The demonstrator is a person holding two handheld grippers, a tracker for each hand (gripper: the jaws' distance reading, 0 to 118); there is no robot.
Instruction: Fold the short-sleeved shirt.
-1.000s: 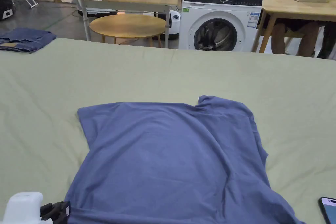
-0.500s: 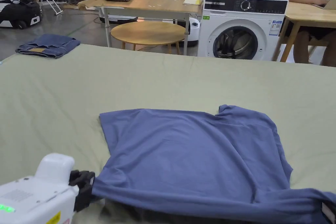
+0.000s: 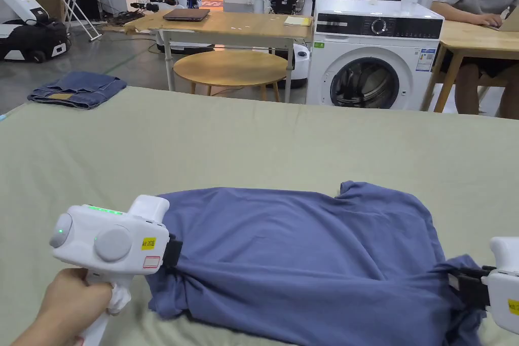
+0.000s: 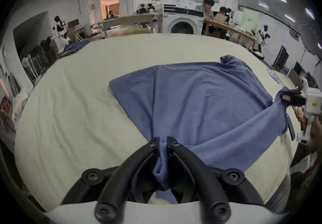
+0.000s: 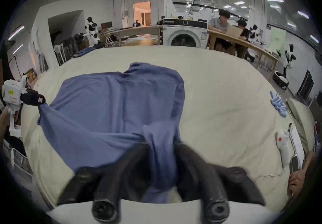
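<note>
Pale green cloth covers the bench (image 3: 253, 139) in front of you. Your left tool (image 4: 163, 142) has its jaws closed tight on a bunched near corner of the blue shirt (image 3: 304, 256), and your right tool (image 5: 161, 147) clamps the other near corner. Between them the shirt's near edge is lifted while the far part lies flat. Folded jeans (image 3: 76, 89) sit at the bench's far left corner, a washing machine (image 3: 372, 53) beyond.

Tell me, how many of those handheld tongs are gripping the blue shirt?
2. The left tongs pinch the blue shirt at its near left edge; the right tongs clamp its near right edge. Both lift the cloth off the green table.
</note>
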